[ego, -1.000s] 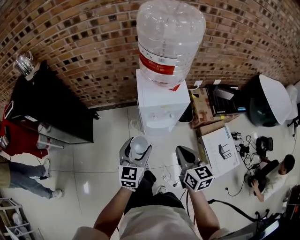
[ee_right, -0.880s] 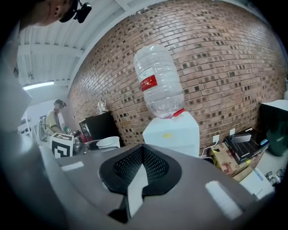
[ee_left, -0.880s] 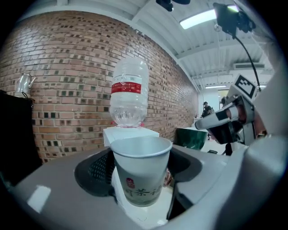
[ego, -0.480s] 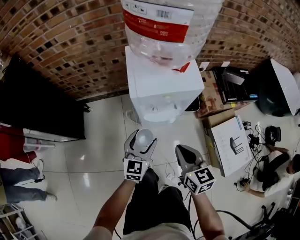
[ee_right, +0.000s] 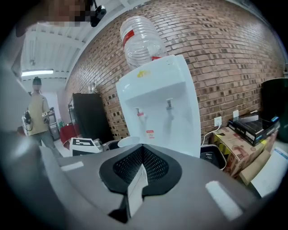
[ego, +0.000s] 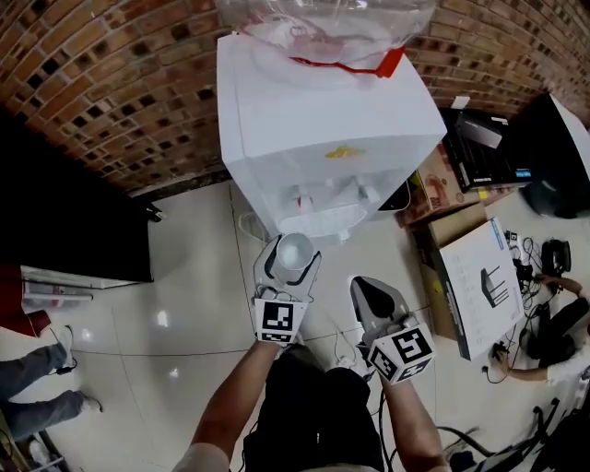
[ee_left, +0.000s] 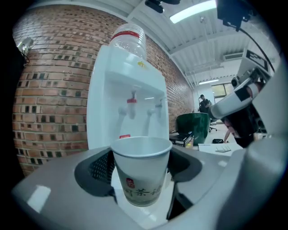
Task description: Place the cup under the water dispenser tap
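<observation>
Paper cup, light, thin-walled, easily crushed: pinched upright at mid-wall by left gripper, wide jaws pressing lightly. Right gripper alongside, jaws pressed together. Ahead, near, white dispenser with 2 taps, cup not yet beneath.

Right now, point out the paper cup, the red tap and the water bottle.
paper cup (ee_left: 141,175), left gripper view, side wall.
red tap (ee_left: 131,101), left gripper view, handle.
water bottle (ee_right: 141,40), right gripper view, body.

Brick wall, glossy pale tiled floor, black cabinet, cardboard boxes, ceiling strip lights
</observation>
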`<state>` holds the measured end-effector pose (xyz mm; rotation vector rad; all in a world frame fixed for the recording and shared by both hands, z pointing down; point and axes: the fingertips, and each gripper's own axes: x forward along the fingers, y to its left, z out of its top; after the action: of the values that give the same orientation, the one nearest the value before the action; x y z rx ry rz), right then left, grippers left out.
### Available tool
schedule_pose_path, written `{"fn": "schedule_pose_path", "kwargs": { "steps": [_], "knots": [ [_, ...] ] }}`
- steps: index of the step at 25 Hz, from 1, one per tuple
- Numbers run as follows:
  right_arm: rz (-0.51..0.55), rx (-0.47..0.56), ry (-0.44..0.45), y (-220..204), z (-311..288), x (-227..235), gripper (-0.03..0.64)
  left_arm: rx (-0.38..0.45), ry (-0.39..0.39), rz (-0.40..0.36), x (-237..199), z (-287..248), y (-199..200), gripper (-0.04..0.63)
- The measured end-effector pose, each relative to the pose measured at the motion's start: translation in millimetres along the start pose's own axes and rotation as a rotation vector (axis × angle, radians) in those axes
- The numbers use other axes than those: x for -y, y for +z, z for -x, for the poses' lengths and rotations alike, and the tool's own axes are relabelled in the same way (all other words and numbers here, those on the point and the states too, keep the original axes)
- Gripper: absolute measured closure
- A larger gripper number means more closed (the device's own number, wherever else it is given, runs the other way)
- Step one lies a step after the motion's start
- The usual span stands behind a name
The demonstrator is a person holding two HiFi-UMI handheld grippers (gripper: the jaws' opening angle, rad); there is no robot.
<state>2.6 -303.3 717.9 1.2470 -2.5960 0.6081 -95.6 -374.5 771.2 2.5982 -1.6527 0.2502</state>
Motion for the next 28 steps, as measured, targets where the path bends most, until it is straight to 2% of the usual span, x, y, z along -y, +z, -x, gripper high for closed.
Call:
{"fn": "schedule_pose_path", "kwargs": {
  "steps": [7,14,18,28],
  "knots": [
    [-0.022,0.038,-0.006,-22,-27,15,0.617,0.074,0.062,-0.006,-8,-39,-18,0.252],
    [-0.047,0.036,-0.005,-28,-37,16,0.617,0.098,0.084,-0.003,-15,-65,-19,0.252],
    [-0.073,0.042,0.000,-27,-39,15,0.617,0.081,0.110,-0.001,-20,-69,-25,0.252],
    [-0.125,0.080,-0.009,-21,-47,26,0.617,0.085,0.120,-0.022,-20,-82,-36,0.252]
  ]
}}
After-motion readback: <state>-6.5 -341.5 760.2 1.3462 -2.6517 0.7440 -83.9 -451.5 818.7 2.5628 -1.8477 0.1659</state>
